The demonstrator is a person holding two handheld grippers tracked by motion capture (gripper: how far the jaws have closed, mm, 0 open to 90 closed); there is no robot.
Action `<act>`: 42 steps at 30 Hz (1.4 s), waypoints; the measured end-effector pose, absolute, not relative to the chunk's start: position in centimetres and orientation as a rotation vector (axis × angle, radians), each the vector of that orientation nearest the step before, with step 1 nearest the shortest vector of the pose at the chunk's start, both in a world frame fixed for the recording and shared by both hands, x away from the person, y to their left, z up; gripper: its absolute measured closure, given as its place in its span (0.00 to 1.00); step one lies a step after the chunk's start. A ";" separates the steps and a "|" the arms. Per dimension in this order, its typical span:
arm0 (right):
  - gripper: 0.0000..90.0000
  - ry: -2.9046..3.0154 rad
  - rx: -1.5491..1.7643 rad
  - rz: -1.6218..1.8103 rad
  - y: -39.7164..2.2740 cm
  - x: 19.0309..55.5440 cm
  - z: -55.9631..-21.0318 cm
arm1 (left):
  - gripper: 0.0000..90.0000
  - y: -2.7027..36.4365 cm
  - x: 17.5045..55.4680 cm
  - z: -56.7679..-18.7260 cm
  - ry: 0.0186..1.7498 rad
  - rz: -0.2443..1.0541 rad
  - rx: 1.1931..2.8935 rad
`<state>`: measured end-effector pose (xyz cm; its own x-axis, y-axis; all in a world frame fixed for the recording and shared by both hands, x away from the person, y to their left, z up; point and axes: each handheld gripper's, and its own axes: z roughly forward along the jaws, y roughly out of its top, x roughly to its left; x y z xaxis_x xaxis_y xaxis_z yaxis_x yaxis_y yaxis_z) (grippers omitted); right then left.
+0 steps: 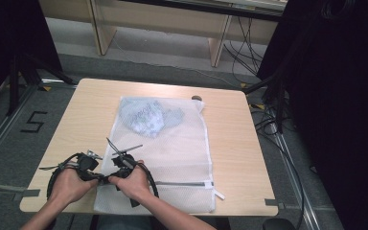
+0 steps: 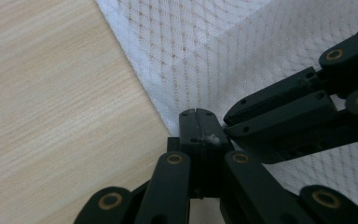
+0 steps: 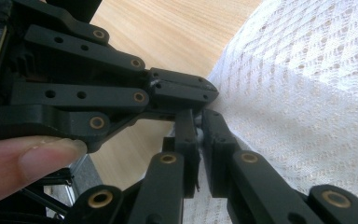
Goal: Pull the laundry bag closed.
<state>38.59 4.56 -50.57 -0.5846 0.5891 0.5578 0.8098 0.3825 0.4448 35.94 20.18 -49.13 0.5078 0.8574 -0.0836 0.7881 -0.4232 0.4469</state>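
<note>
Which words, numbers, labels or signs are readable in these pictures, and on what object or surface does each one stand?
"5": a large black numeral marked on the grey floor, left of the light wooden table.
The crumpled pale blue cloth inside the white mesh zip bag seems to carry a faint pattern or print; it is too blurred to read.
No other text can be read, neither on the bag nor on the black grippers.

Our forearms are bare, with no sleeves, and each hand carries a black claw. The left claw and the right claw share one build: flat black link bars pinned with brass-ringed rivets, dotted with small holes, ending in blocky black pads. Black cables loop from both, and thin grey plates top them.
</note>
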 end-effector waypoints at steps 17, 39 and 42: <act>0.97 -2.386 -1.287 -0.991 4.1 38.3 -50.3 | 1.00 19.4 35.7 -49.1 1.312 0.289 2.376; 0.97 -2.430 -1.378 -0.938 3.8 38.0 -49.7 | 1.00 19.0 35.5 -49.1 1.290 0.331 2.401; 0.97 -2.455 -1.326 -0.989 3.1 38.3 -49.6 | 1.00 19.3 35.6 -49.0 1.275 0.316 2.415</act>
